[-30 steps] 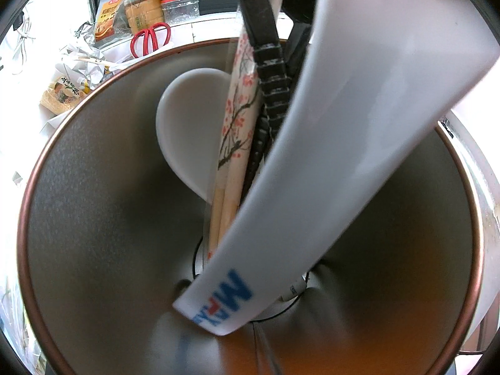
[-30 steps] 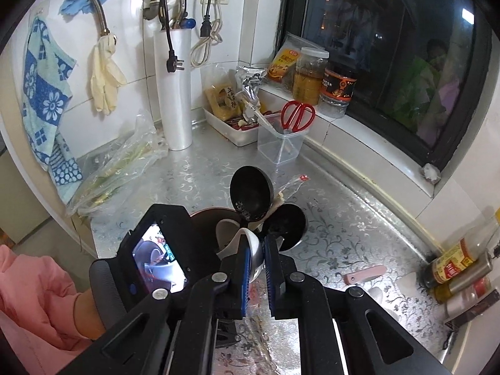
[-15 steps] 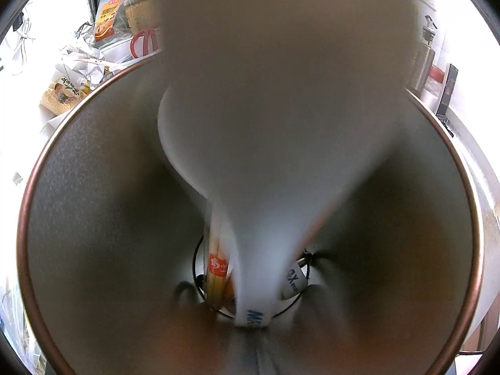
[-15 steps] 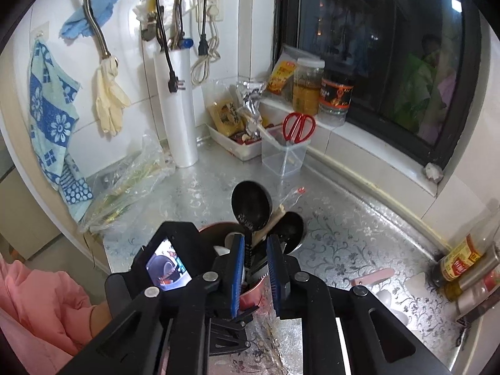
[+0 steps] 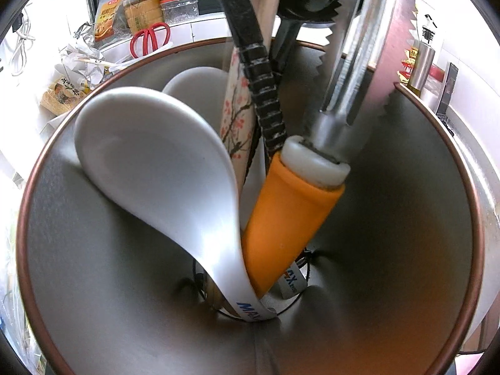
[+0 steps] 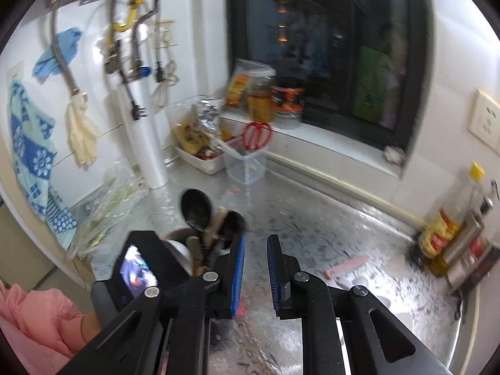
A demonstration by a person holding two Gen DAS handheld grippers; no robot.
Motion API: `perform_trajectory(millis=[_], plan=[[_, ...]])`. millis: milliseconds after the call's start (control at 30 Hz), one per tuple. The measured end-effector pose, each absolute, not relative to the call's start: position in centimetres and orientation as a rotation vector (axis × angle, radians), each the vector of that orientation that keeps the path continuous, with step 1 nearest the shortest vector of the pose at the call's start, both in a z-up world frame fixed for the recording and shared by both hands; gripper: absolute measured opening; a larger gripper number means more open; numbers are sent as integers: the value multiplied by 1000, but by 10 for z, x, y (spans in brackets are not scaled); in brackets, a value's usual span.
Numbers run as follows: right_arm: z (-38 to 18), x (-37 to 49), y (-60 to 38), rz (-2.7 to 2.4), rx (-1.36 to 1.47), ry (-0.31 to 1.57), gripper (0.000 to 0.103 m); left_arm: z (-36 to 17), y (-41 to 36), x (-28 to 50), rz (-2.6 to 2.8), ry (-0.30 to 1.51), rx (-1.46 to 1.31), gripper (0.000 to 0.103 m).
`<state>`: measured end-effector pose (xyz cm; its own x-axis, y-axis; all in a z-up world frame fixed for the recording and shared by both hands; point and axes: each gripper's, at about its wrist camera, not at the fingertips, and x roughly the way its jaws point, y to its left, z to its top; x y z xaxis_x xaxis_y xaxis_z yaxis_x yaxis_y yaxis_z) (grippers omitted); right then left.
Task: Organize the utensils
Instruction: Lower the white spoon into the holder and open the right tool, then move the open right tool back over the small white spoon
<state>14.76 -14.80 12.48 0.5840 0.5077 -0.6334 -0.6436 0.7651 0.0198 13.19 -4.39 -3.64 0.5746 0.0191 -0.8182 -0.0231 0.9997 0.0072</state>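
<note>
Right claw at bottom centre, blue pads parted by a narrow gap, jaws just opened, nothing between them, over bare tabletop. Left claw's jaws not visible, grip can't be told; its camera looks straight into the metal cup. Inside the cup: white spoon at left, orange-handled scraper at centre, black ladles behind. Pink peeler lies right on the tabletop.

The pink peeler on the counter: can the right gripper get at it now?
Probably yes. The right gripper is open and empty, and the pink peeler lies alone on bare counter to its right, with nothing between them.
</note>
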Motion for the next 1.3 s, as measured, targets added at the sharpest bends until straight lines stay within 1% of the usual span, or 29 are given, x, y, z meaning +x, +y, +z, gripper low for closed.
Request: perform_trajectory(millis=[167,200,267,300,333,367,467,500,533,567,633,667,700,1033,1300], plan=[[105,160,-171,600,-182,744,18,-37,-44,132,25,959,-4,90],[100,161,-175,585,-178,761,19,-37,-44,132,25,959,-4,90],[90,164,-184,553,-167,792,32,-36,-44,132,25,959,-5,90],[85,165,-189,535,-159,807,47,-36,-44,133,25,959,-5,90],[81,167,-193,520,-156,822,64,-36,-44,133,25,959,-4,90],[75,168,-196,497,-152,834,69,-37,-44,133,25,958,-4,90],[59,170,-206,461,-134,881,72,-36,-44,133,25,959,-3,90],[53,171,-209,452,-122,901,76,-35,-44,132,25,959,-4,90],[48,172,-212,442,-110,913,80,-35,-43,132,25,959,-3,90],[44,173,-216,430,-96,925,83,-34,-44,132,25,959,-3,90],[35,174,-225,412,-63,950,94,-34,-44,132,25,959,-3,90],[31,174,-228,403,-51,957,97,-34,-44,132,25,959,-3,90],[28,175,-232,395,-42,962,103,-35,-44,132,26,960,-3,90],[9,181,-262,303,36,965,103,-34,-44,132,25,960,-2,90],[10,186,-291,222,129,906,103,-36,-43,132,25,967,0,90]])
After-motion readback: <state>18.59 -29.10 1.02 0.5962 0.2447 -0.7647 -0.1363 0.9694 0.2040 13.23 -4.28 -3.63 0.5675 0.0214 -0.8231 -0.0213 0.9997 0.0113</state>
